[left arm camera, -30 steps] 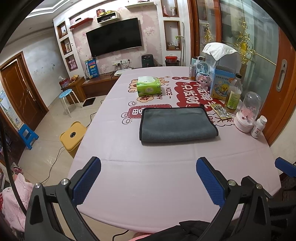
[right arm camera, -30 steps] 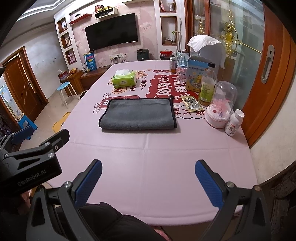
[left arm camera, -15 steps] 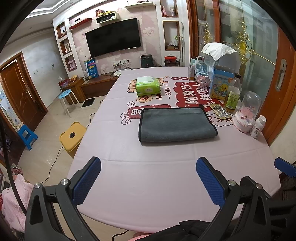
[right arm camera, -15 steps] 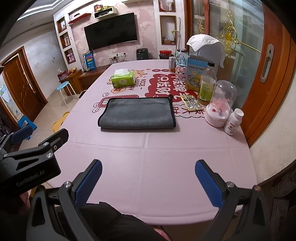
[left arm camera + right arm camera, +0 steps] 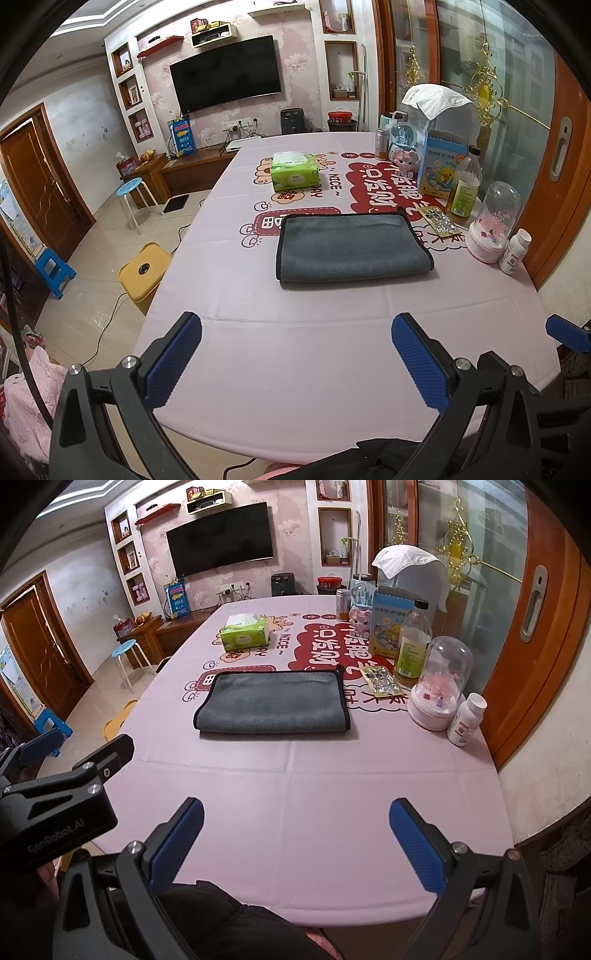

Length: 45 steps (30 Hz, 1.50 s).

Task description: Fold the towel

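Observation:
A grey towel (image 5: pixel 352 246) with a black hem lies folded in a flat rectangle in the middle of the pink table (image 5: pixel 295 354); it also shows in the right wrist view (image 5: pixel 271 704). My left gripper (image 5: pixel 295 362) is open and empty, held over the near edge of the table, well short of the towel. My right gripper (image 5: pixel 295 843) is open and empty, also near the front edge and apart from the towel. The left gripper's body (image 5: pixel 62 805) shows at the left of the right wrist view.
A green tissue pack (image 5: pixel 294 176) lies beyond the towel. Along the right side stand a glass dome ornament (image 5: pixel 493 225), a white pill bottle (image 5: pixel 514 251), an oil bottle (image 5: pixel 464 186), a blue box (image 5: pixel 441 166) and a foil blister pack (image 5: pixel 439 220). A yellow stool (image 5: pixel 144 271) stands left of the table.
Both views have drifted very slightly; the towel sits a touch further left in frame. The towel itself and both open grippers are unchanged.

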Each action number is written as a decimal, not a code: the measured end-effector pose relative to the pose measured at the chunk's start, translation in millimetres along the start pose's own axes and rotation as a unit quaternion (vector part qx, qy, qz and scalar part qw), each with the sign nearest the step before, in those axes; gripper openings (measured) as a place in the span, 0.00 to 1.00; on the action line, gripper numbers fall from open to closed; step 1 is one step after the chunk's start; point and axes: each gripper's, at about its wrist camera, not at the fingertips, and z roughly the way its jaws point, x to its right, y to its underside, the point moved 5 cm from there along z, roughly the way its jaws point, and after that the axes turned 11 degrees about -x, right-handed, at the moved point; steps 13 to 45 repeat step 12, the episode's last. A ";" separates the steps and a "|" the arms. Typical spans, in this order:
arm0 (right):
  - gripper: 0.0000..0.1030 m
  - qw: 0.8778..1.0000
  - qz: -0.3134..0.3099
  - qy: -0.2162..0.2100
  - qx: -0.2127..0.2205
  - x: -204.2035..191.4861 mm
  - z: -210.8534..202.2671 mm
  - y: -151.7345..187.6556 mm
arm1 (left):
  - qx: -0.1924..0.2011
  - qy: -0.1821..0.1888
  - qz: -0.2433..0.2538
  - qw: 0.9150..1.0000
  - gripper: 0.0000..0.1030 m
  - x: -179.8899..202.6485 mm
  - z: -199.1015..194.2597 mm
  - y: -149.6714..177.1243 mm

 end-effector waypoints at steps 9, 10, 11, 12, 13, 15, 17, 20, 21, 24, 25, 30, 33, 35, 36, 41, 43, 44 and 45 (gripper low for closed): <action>0.98 1.000 0.000 0.000 0.000 0.2 0.4 -0.3 | 0.000 0.000 0.000 1.000 0.99 0.2 -0.1 0.0; 0.98 1.000 0.000 0.000 0.000 0.2 0.3 -0.6 | 0.000 0.000 0.000 1.000 0.99 0.4 0.0 0.1; 0.98 1.000 0.000 0.000 -0.001 0.1 0.3 -0.7 | 0.000 0.000 0.000 1.000 0.99 0.4 0.0 0.2; 0.98 1.000 0.000 0.000 -0.001 0.3 0.4 -0.2 | 0.000 0.000 0.000 1.000 0.99 0.0 -0.1 -0.4; 0.98 1.000 0.000 0.000 -0.001 0.3 0.4 -0.2 | 0.000 0.000 0.000 1.000 0.99 0.0 -0.1 -0.4; 0.98 1.000 0.000 0.000 -0.001 0.3 0.4 -0.2 | 0.000 0.000 0.000 1.000 0.99 0.0 -0.1 -0.4; 0.98 1.000 0.000 0.000 -0.001 0.3 0.4 -0.2 | 0.000 0.000 0.000 1.000 0.99 0.0 -0.1 -0.4; 0.98 1.000 0.000 0.000 -0.001 0.3 0.4 -0.2 | 0.000 0.000 0.000 1.000 0.99 0.0 -0.1 -0.4; 0.98 1.000 0.000 0.000 -0.001 0.3 0.4 -0.2 | 0.000 0.000 0.000 1.000 0.99 0.0 -0.1 -0.4; 0.98 1.000 0.000 0.000 -0.001 0.3 0.4 -0.2 | 0.000 0.000 0.000 1.000 0.99 0.0 -0.1 -0.4; 0.98 1.000 0.000 0.000 -0.001 0.3 0.4 -0.2 | 0.000 0.000 0.000 1.000 0.99 0.0 -0.1 -0.4; 0.98 1.000 0.000 0.000 -0.001 0.3 0.4 -0.2 | 0.000 0.000 0.000 1.000 0.99 0.0 -0.1 -0.4; 0.98 1.000 0.000 0.000 -0.001 0.3 0.4 -0.2 | 0.000 0.000 0.000 1.000 0.99 0.0 -0.1 -0.4; 0.98 1.000 0.000 0.000 -0.001 0.3 0.4 -0.2 | 0.000 0.000 0.000 1.000 0.99 0.0 -0.1 -0.4; 0.98 1.000 0.000 0.000 -0.001 0.3 0.4 -0.2 | 0.000 0.000 0.000 1.000 0.99 0.0 -0.1 -0.4; 0.98 1.000 0.000 0.000 -0.001 0.3 0.4 -0.2 | 0.000 0.000 0.000 1.000 0.99 0.0 -0.1 -0.4; 0.98 1.000 0.000 0.000 -0.001 0.3 0.4 -0.2 | 0.000 0.000 0.000 1.000 0.99 0.0 -0.1 -0.4; 0.98 1.000 0.000 0.000 -0.001 0.3 0.4 -0.2 | 0.000 0.000 0.000 1.000 0.99 0.0 -0.1 -0.4; 0.98 1.000 0.000 0.000 -0.001 0.3 0.4 -0.2 | 0.000 0.000 0.000 1.000 0.99 0.0 -0.1 -0.4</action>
